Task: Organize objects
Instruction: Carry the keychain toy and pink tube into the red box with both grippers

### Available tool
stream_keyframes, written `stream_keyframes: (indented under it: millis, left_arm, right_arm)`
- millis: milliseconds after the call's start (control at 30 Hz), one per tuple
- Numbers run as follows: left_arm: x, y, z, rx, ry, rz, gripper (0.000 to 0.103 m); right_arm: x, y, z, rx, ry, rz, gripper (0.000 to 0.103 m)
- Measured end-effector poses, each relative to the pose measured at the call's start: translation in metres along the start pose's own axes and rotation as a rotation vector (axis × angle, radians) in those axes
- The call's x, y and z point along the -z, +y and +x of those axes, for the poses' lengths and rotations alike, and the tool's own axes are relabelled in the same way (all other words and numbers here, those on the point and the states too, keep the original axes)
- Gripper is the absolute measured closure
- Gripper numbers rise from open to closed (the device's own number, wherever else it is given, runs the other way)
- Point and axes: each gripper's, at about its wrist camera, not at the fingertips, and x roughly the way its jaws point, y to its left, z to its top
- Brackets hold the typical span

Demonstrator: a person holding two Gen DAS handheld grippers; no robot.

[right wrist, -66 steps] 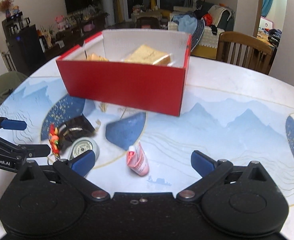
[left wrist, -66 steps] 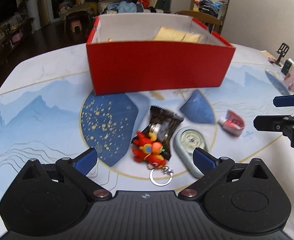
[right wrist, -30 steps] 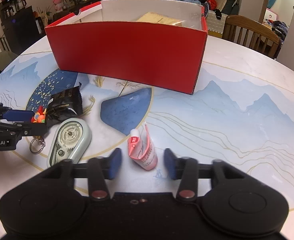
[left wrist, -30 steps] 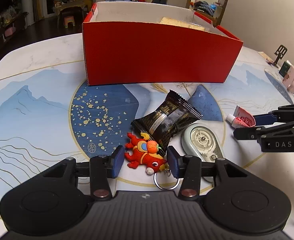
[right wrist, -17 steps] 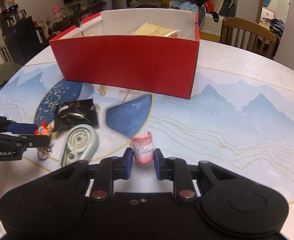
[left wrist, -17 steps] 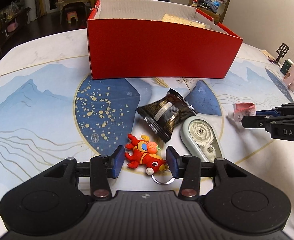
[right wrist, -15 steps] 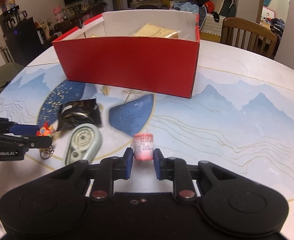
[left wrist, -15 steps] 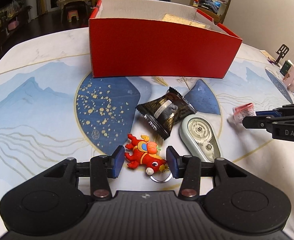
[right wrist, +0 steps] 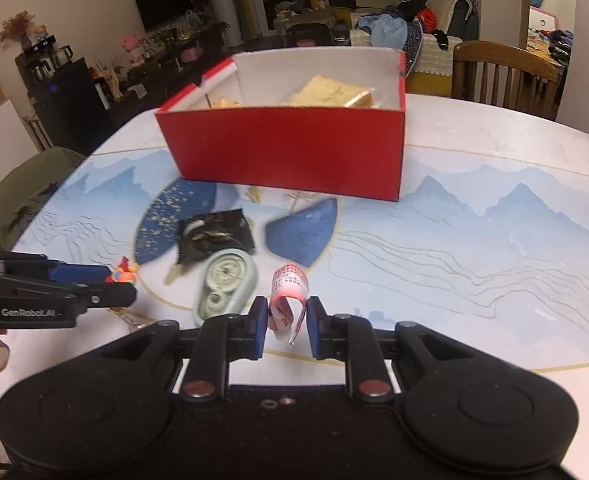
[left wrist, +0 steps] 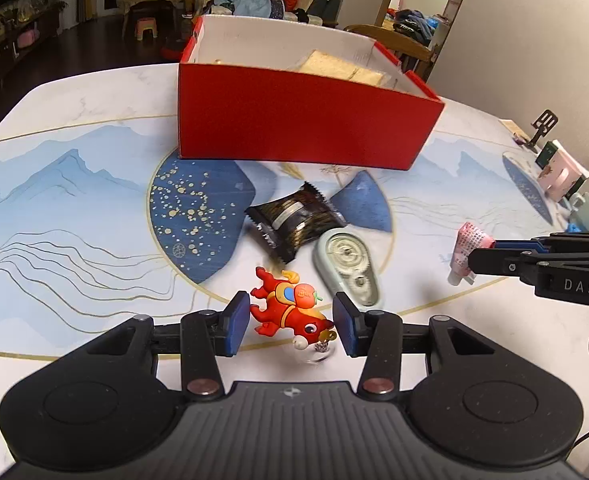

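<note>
Both tools now carry their picks clear of the table [left wrist: 74, 120]: left tool [left wrist: 290, 326] grips the keychain [left wrist: 290, 312]; right tool [right wrist: 287, 330], narrowed, pinches the tube [right wrist: 288, 300]; box [left wrist: 302, 120] drop-off looks next.

You've got a rubbery matt red keychain [left wrist: 290, 312] between matt blue-padded plastic fingers [left wrist: 238, 322], a crinkly glossy black wrapper [left wrist: 294, 220], a smooth pale-green plastic tape dispenser [left wrist: 348, 266], a matt red cardboard box [left wrist: 306, 124], all on a glossy printed marble-look counter [left wrist: 74, 208].
</note>
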Motion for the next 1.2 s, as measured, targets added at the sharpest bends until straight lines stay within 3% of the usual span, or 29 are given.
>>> stream_keyframes:
  millis: [700, 933, 1200]
  left_arm:
    - [-0.063, -0.032, -0.053, 0.060, -0.131, 0.063, 0.058]
    - [-0.097, -0.032, -0.061, 0.034, -0.204, 0.123, 0.058]
    - [-0.132, -0.031, -0.055, 0.019, -0.235, 0.162, 0.058]
  right_arm:
    - [-0.063, 0.012, -0.055, -0.025, -0.131, -0.014, 0.083]
    - [-0.094, 0.010, -0.058, -0.033, -0.172, -0.013, 0.083]
    - [-0.130, 0.013, -0.049, -0.039, -0.217, -0.032, 0.083]
